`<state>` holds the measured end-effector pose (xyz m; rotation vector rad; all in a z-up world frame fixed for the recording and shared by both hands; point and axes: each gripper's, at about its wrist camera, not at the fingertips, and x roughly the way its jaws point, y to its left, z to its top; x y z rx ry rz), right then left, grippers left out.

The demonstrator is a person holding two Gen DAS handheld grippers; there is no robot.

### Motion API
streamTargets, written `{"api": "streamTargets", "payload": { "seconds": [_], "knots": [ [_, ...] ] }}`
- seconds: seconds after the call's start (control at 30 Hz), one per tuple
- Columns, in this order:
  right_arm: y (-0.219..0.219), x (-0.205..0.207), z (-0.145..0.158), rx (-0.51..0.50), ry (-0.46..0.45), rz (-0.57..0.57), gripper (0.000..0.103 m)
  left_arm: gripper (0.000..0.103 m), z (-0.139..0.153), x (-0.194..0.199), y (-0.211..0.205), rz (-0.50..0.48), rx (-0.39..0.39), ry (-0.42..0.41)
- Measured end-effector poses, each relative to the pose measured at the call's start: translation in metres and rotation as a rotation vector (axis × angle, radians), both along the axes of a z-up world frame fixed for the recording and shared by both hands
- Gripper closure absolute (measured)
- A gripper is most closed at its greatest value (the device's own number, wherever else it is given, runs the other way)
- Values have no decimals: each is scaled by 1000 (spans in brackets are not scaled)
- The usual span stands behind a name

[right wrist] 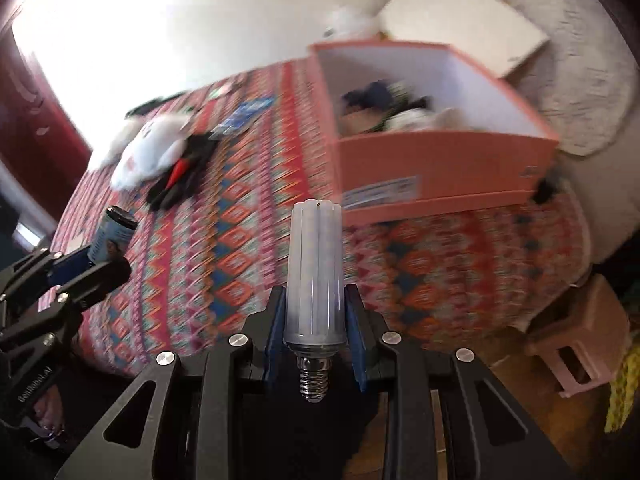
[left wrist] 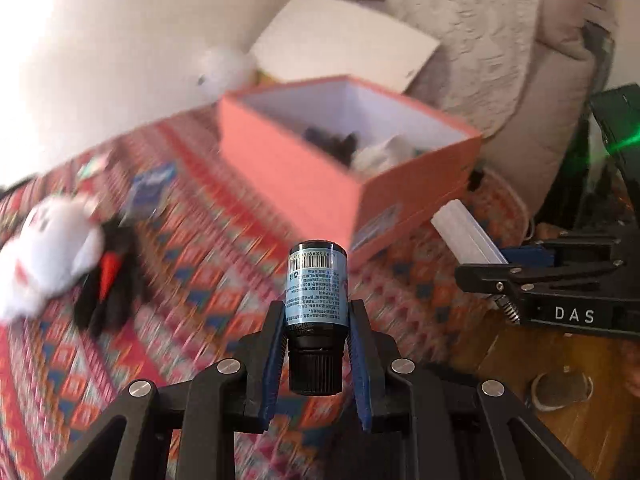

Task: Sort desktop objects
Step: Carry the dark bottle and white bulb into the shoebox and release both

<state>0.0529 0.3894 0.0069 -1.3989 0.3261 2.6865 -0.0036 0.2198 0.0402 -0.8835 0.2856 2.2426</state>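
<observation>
My left gripper [left wrist: 316, 312] is shut on a small bottle [left wrist: 316, 284] with a light blue label and a black cap, held above the patterned tablecloth [left wrist: 192, 280]. My right gripper [right wrist: 314, 300] is shut on a white corn-style light bulb [right wrist: 315, 268] with a metal screw base. An open orange box [left wrist: 304, 172] stands ahead of both, with dark and white items inside; it also shows in the right wrist view [right wrist: 440, 168]. The right gripper and bulb show at the right of the left wrist view [left wrist: 480, 256]. The left gripper and bottle show at the left of the right wrist view [right wrist: 108, 240].
A white plush toy [left wrist: 48, 248] and a black glove with red [left wrist: 108, 280] lie on the cloth at the left. A blue packet [left wrist: 152, 188] lies behind them. The box's white lid [left wrist: 344, 40] leans at the back. A cushioned sofa [left wrist: 500, 40] stands at right. A small pink stool [right wrist: 580, 336] stands beside the table.
</observation>
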Motion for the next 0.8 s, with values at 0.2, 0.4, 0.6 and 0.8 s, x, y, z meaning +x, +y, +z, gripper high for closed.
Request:
{"api": "streamTargets", "payload": {
  "seconds": [0.2,0.4,0.6,0.8],
  "knots": [
    [68,18,23,41,73,-138,73,79,35,-7,77,-108,11,41],
    [125,8,49,94,139,-220,73,79,63,-27,144,-164,32,73],
    [170,-33,71,134,194,-233,73,79,73,-82,199,-124,43,72],
    [193,-99,62,120,186,-188,73,79,56,-146,235,-37,3,43]
  ]
}}
